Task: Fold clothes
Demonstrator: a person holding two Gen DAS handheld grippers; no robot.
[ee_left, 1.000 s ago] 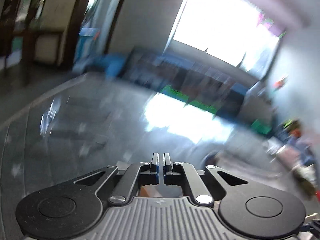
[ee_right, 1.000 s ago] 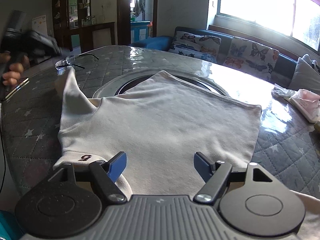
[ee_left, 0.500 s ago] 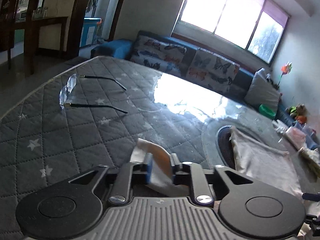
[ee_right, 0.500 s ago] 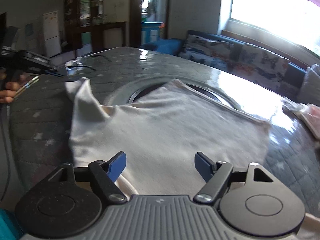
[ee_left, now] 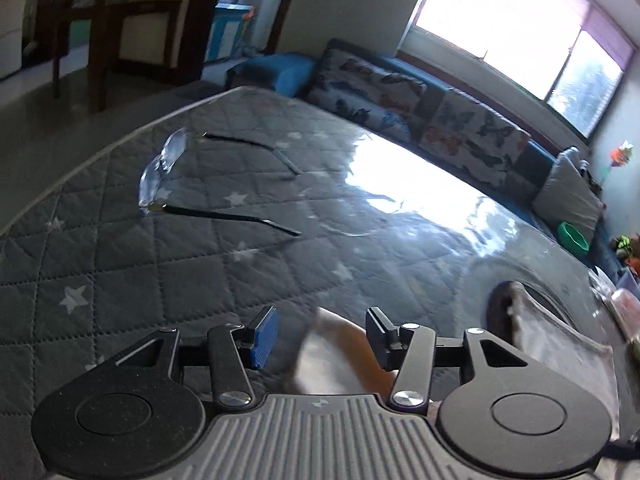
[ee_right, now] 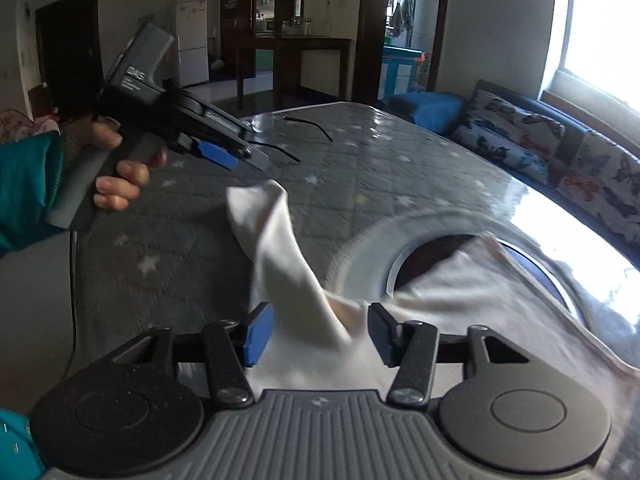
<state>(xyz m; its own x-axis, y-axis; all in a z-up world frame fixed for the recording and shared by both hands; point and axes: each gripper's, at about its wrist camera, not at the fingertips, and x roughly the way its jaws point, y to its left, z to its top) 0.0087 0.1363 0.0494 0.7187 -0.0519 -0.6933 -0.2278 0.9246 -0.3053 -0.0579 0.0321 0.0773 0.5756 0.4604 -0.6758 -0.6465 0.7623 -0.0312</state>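
Released since the earlier frame, the white shirt's sleeve (ee_right: pixel 276 236) lies on the tabletop (ee_left: pixel 168 264); both grippers' fingers are spread wide, left gripper (ee_left: pixel 318 338), right gripper (ee_right: pixel 316 334).

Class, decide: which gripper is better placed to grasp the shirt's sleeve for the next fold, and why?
Right. The right gripper is open with the white shirt's sleeve between its fingers; the left gripper hangs open above the table.

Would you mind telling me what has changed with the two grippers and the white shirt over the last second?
The left gripper, shut on the white shirt's sleeve half a second ago, has opened and let it go; the sleeve lies free on the grey quilted table cover. The right gripper swung left toward the sleeve, jaws open throughout. The rimless glasses stayed put.
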